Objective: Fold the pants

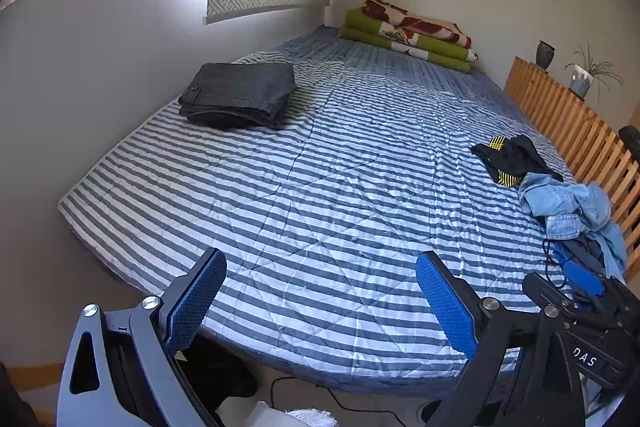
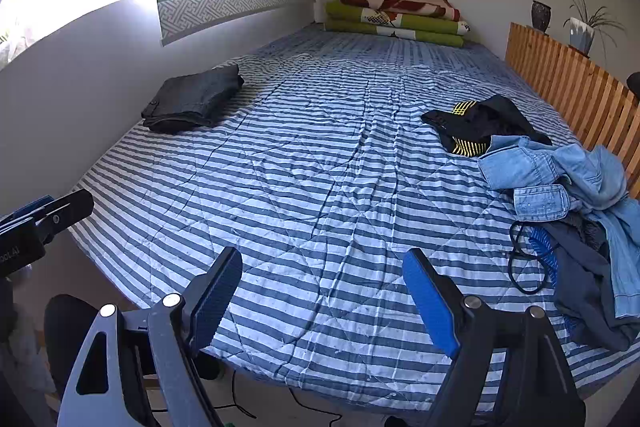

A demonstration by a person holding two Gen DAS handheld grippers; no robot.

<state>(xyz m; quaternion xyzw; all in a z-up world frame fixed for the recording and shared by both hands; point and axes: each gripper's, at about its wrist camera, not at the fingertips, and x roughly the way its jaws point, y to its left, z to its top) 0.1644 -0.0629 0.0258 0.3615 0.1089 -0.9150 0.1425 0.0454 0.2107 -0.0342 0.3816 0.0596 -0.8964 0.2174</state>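
Note:
Dark grey pants (image 1: pixel 240 94) (image 2: pixel 194 98) lie folded in a neat stack at the bed's left side, near the wall. A heap of unfolded clothes sits at the right edge: light blue denim (image 1: pixel 568 205) (image 2: pixel 552 175), a black and yellow garment (image 1: pixel 510 157) (image 2: pixel 480 125) and a dark navy piece (image 2: pixel 588 283). My left gripper (image 1: pixel 320 303) hangs open over the bed's front edge, holding nothing. My right gripper (image 2: pixel 322 299) is open too, empty, just left of the heap. The right gripper's body (image 1: pixel 580 311) shows at the lower right of the left wrist view.
The striped quilt (image 1: pixel 340 167) (image 2: pixel 320 167) covers the bed. Folded green and red blankets (image 1: pixel 412 31) (image 2: pixel 396 15) lie at the far end. A wooden slatted rail (image 1: pixel 572 123) (image 2: pixel 572 83) with a vase and plant runs along the right. Cables trail on the floor below.

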